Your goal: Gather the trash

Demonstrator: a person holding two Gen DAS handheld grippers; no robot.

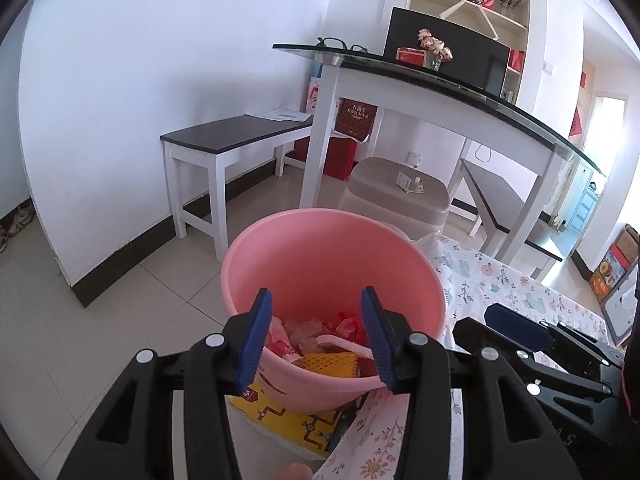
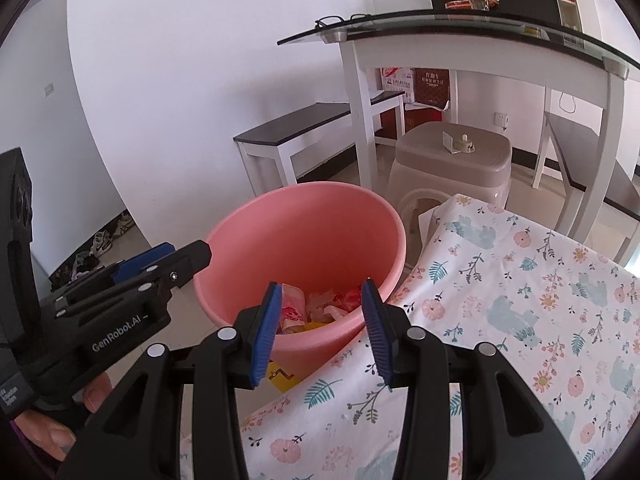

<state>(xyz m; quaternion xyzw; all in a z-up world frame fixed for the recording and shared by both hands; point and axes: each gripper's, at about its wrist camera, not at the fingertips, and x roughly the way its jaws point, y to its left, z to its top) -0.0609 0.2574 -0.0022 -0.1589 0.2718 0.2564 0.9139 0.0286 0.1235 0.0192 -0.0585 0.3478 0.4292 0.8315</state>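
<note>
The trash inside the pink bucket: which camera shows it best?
The left wrist view: it looks more steeply into the pink bucket, showing the trash, including yellow foam netting and crumpled wrappers. The right wrist view shows less of the trash; the rim and that gripper's fingers hide much.

Lighting: bright, even daylight in both wrist views. Source: strongest at the far right of the left wrist view, where a doorway (image 1: 608, 120) is washed out to near white.

Shadows: soft; a grey fall-off crosses the white wall (image 1: 140, 80) at upper left; a dim patch lies beneath the bench (image 1: 236, 136).

Glare: pale reflections along the glass tabletop (image 2: 460, 26) in the right wrist view.

Distortion: heavy fisheye bowing; straight edges curve toward the borders; black vignette fills all corners.

Focus: centre sharp; a fingertip (image 1: 294, 472) at the bottom edge is blurred.

Colour: slight bluish-violet cast on white surfaces.
</note>
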